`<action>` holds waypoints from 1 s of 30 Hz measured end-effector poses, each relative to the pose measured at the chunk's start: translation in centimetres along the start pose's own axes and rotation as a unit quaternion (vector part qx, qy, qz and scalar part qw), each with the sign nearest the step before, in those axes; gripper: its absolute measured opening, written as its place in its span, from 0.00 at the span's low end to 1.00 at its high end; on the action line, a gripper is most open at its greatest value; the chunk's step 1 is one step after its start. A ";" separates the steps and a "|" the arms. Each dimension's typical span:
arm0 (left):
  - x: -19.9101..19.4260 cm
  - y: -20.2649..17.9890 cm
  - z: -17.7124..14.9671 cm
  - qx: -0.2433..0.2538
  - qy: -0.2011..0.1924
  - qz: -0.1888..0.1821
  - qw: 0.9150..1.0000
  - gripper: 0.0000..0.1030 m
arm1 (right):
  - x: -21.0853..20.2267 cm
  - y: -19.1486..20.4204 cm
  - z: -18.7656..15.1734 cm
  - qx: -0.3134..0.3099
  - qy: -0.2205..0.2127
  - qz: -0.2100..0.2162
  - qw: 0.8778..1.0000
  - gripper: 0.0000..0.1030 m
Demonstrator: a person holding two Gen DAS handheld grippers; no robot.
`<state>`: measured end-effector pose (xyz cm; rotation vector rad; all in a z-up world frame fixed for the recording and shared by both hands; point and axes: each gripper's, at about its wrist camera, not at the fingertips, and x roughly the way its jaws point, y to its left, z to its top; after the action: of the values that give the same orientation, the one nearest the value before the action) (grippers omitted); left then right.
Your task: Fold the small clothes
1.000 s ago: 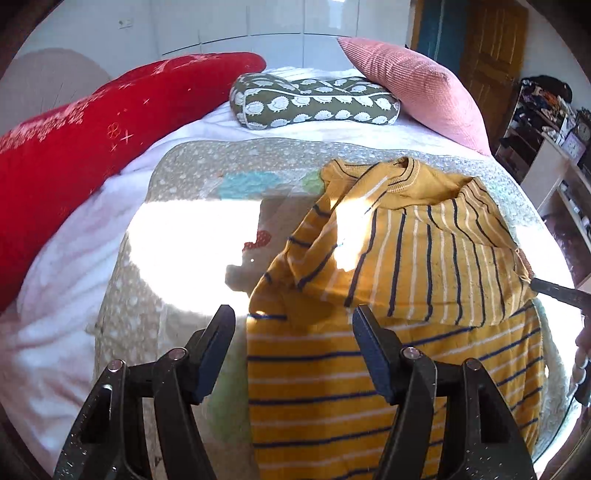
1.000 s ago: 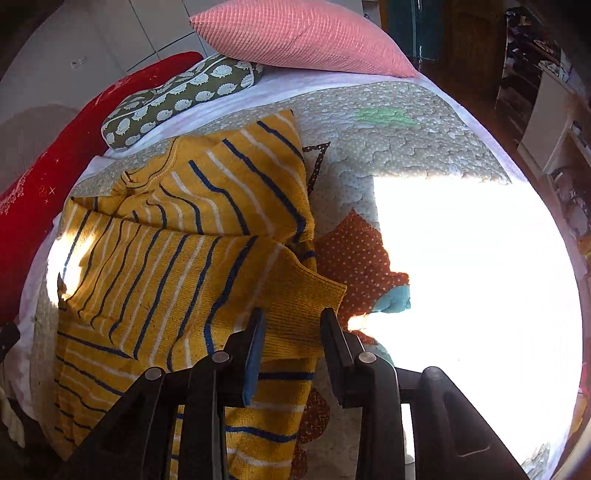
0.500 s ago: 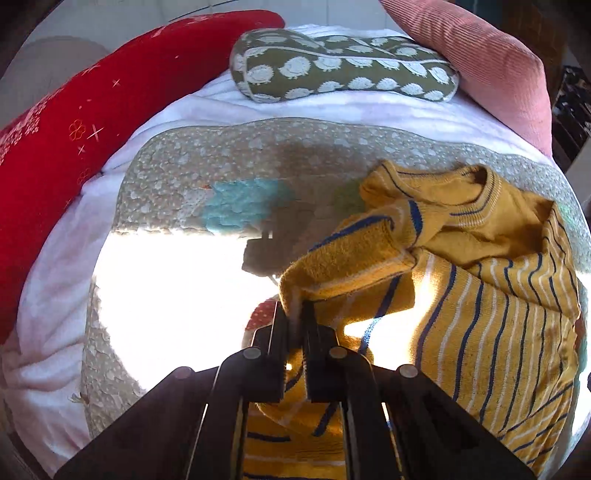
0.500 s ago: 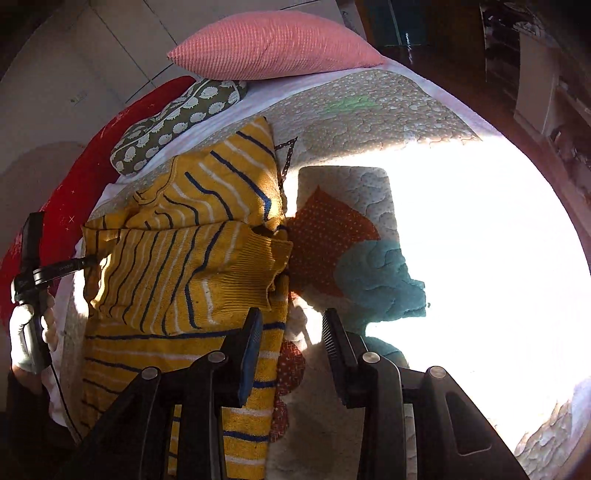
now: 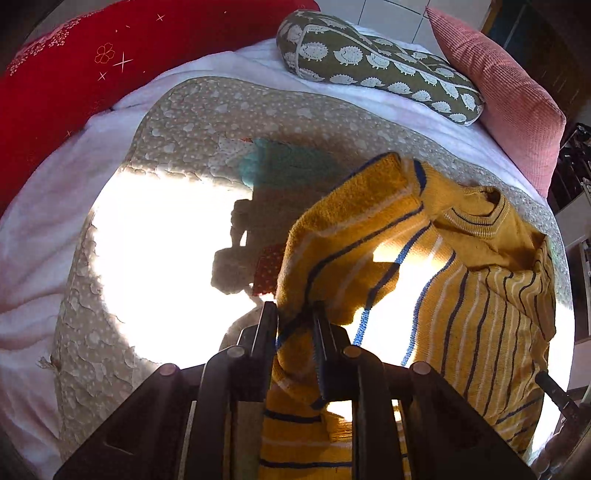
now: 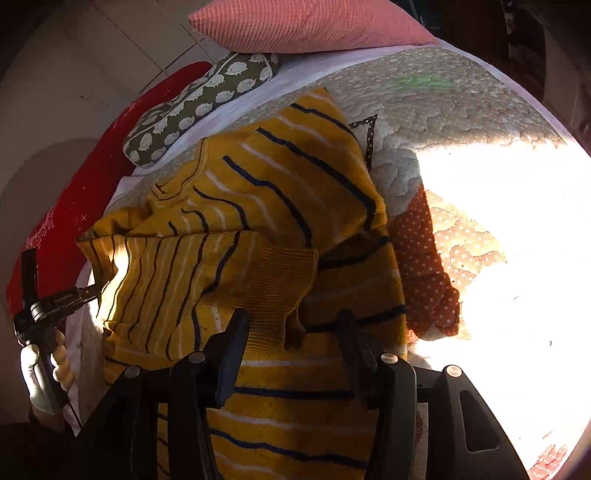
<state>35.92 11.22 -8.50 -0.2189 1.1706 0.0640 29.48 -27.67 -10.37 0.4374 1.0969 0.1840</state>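
Two claws are working the yellow striped sweater (image 5: 480, 302): left claw (image 5: 295, 325) pinching its sleeve, right claw (image 6: 291, 332) hovering spread, so the thin pinch risks slipping mid-fold.

Both wrist views look closely down along their fingers, sharing the sweater (image 5: 461, 295) and pillows (image 6: 306, 22).

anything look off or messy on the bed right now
Nothing is damaged or spilled. The yellow striped sweater is mid-fold and rumpled: the left gripper pinches one sleeve, lifted and bunched. The right gripper is open over the other sleeve's cuff.
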 end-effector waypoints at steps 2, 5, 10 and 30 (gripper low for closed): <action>-0.6 0.7 -0.2 -0.012 -0.001 -0.012 1.000 0.17 | -0.5 1.4 0.2 -0.034 -0.005 -0.034 0.999 0.06; -2.1 1.5 -0.4 -0.022 -0.017 -0.021 0.999 0.20 | -3.4 4.0 1.5 -0.087 -0.050 -0.063 0.993 0.06; -3.8 3.0 -1.4 -0.043 -0.038 -0.035 0.998 0.36 | -5.8 4.8 6.2 -0.109 -0.115 -0.136 0.978 0.06; -4.3 -1.7 -6.9 0.012 -0.048 -0.091 0.995 0.56 | -2.2 10.1 4.8 -0.109 -0.085 -0.018 0.990 0.50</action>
<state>28.29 8.44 -6.84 -0.2982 1.0510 -0.0994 33.43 -20.56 -2.41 0.2335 0.9046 0.2280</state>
